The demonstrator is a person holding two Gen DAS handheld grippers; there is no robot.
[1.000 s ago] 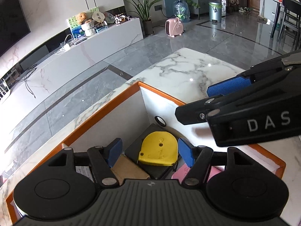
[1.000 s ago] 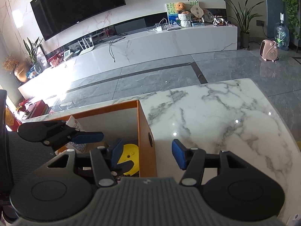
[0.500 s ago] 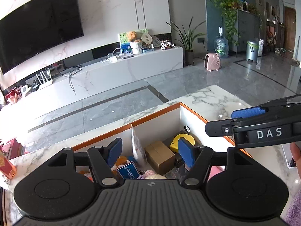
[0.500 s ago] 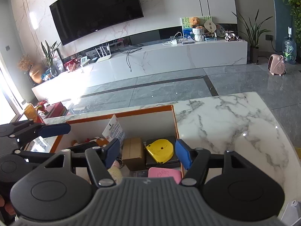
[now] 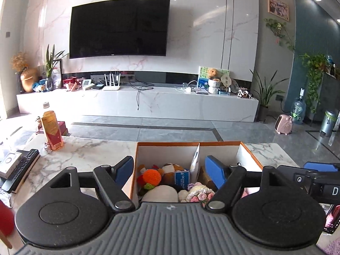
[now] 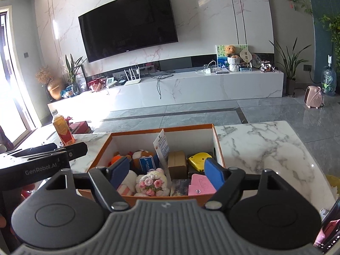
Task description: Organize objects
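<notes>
Left gripper (image 5: 170,171) held level over the near edge of the orange-rimmed box (image 5: 189,143), fingers spread wide, holding nothing. Between the pads: orange knitted toy (image 5: 151,176), blue card (image 5: 182,178), crocheted bouquet (image 5: 199,191). Beyond the left finger, on the marble table (image 5: 85,153), an orange bottle (image 5: 51,130).

Right gripper (image 6: 167,171) likewise level and wide apart, empty. Ahead between the fingers: same bouquet (image 6: 152,182), brown carton (image 6: 177,162), yellow tape measure (image 6: 198,160), pink case (image 6: 200,184), all inside the box.
</notes>
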